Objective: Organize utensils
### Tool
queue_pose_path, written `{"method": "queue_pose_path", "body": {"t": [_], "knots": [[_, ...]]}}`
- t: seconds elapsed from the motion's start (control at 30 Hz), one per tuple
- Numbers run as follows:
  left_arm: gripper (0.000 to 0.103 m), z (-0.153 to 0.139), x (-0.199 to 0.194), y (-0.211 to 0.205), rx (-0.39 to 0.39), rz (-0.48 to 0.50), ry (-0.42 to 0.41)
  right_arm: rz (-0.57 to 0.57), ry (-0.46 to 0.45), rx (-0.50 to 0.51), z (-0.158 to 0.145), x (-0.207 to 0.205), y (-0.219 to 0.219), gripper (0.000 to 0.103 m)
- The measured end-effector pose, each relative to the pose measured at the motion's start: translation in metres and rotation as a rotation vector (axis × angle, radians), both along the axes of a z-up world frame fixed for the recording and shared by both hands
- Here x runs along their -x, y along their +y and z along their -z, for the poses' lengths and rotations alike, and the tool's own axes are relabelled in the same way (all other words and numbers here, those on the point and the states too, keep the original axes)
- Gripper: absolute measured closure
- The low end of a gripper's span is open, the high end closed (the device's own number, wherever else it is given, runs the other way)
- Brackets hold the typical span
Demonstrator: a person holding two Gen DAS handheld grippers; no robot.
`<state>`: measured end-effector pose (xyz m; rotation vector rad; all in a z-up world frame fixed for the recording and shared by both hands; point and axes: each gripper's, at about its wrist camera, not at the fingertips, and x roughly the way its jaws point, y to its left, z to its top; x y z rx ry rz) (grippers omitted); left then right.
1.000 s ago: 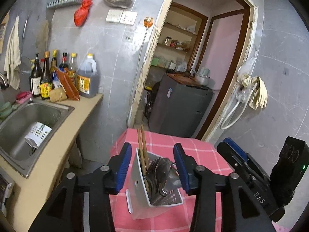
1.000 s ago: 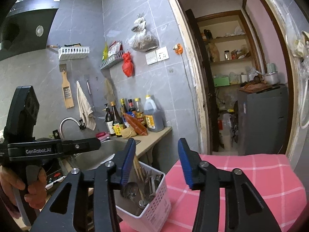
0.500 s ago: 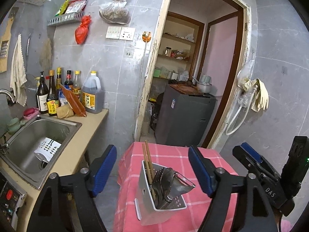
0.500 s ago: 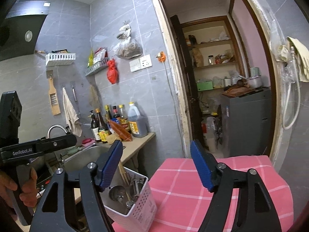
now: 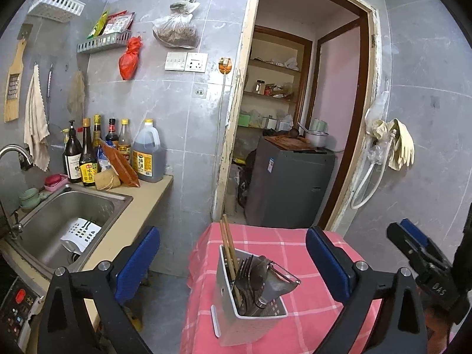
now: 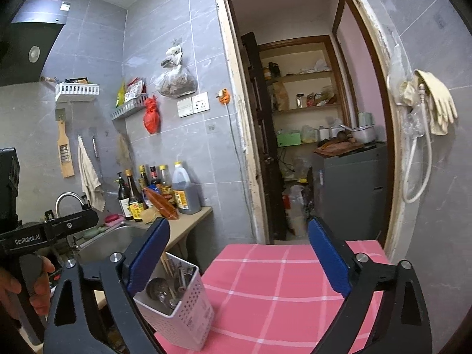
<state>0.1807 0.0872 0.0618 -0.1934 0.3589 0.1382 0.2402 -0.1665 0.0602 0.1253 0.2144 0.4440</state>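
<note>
Utensils [image 5: 253,277] are standing packed in a white holder [image 5: 247,321] at the near edge of the pink checked table [image 5: 295,236]. Both the left gripper [image 5: 233,253] and right gripper [image 6: 239,253] are spreading their jaws wide, gripping nothing. Pulling straight back, clear of the holder's rim, is looking wisest. Only the left view is showing the chopsticks [image 5: 227,242] upright; only the right is showing a hand [image 6: 17,289] on the other handle.
</note>
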Motion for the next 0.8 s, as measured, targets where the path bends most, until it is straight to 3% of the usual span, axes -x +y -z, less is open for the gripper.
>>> {"method": "queue_pose_path", "body": {"t": [0.13,0.8], "knots": [[0.001,0.005,0.007,-0.004,0.005,-0.005,-0.007,0.03,-0.002,0.015,-0.004,0.01,-0.01,0.003],[0.001,0.031,0.062,-0.037,-0.019,0.078,0.015,0.193,0.028,0.073,-0.001,0.096,-0.053,0.001]]}}
